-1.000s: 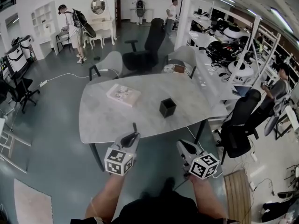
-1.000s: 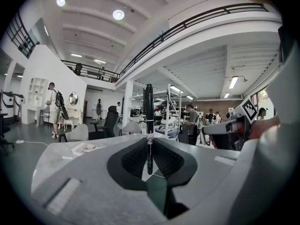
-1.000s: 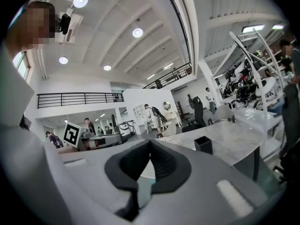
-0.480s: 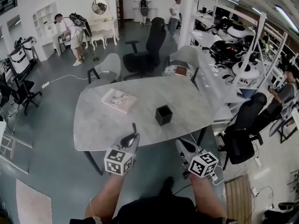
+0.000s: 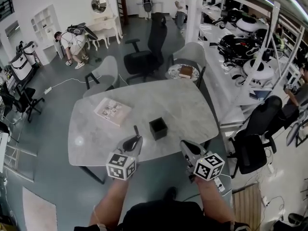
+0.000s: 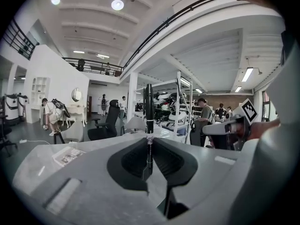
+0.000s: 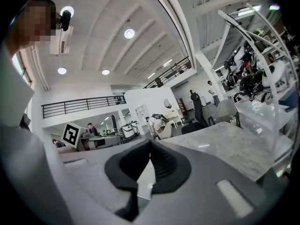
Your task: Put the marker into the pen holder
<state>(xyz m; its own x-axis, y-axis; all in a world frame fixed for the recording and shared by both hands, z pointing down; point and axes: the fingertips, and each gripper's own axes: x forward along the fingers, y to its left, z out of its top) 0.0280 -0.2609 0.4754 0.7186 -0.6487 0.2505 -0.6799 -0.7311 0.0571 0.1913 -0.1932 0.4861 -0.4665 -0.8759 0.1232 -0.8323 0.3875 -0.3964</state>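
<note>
A booklet (image 5: 112, 111) is seen at the left of the marble table (image 5: 187, 102). The marker (image 6: 148, 121) is clamped upright between the jaws of the left gripper (image 5: 135, 138), above the table's near edge. The black pen holder (image 5: 158, 128) is set just beyond, apart from it. The right gripper (image 5: 186, 146) is held with its jaws together and nothing between them.

The left forearm (image 5: 111, 196) and the right forearm (image 5: 210, 202) reach forward, side by side. The left gripper (image 5: 134, 139) points ahead, its jaws closed on a marker (image 6: 148, 108) that stands upright between them. The right gripper (image 5: 185, 145) (a little apart from the left one) points ahead too, its jaws pressed together and holding nothing.
</note>
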